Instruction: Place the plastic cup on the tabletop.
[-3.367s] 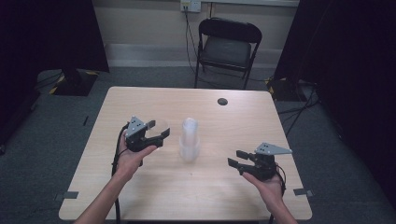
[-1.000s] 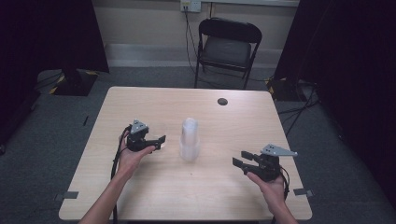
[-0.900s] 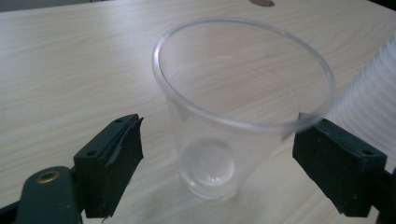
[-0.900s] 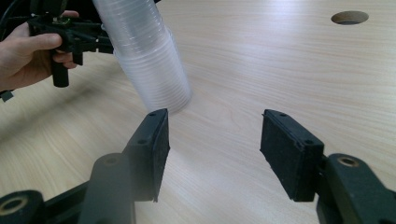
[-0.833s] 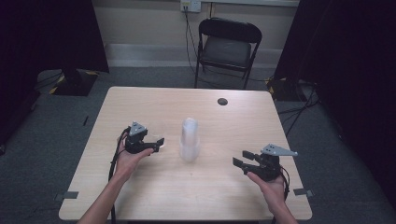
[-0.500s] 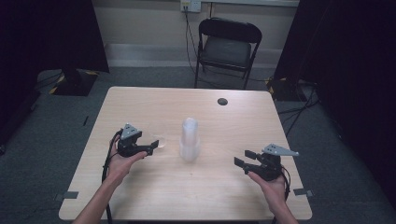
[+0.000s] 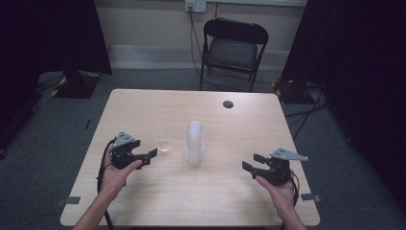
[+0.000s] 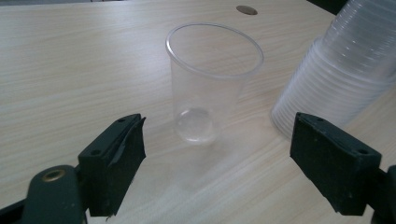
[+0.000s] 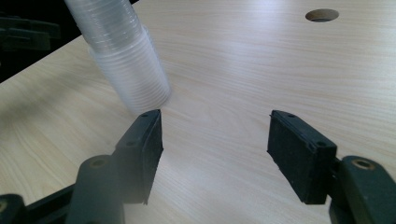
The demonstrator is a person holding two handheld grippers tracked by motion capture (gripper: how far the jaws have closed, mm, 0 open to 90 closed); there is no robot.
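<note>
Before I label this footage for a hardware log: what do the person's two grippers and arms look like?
Both are black handheld tools. The left gripper and right gripper each carry a grey three-cornered plate on top and trail a black cable. Up close, the jaws end in flat black rectangular pads with small screws and a brass-coloured pivot. The forearms are bare, with no sleeves visible.

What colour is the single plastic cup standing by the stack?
Colourless: the single clear plastic cup is see-through, with the wood showing behind it. Best in the left gripper view.

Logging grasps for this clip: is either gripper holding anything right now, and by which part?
Nothing is held. The left gripper is open with the single clear cup standing free beyond its jaws; the right gripper is open over bare table.
</note>
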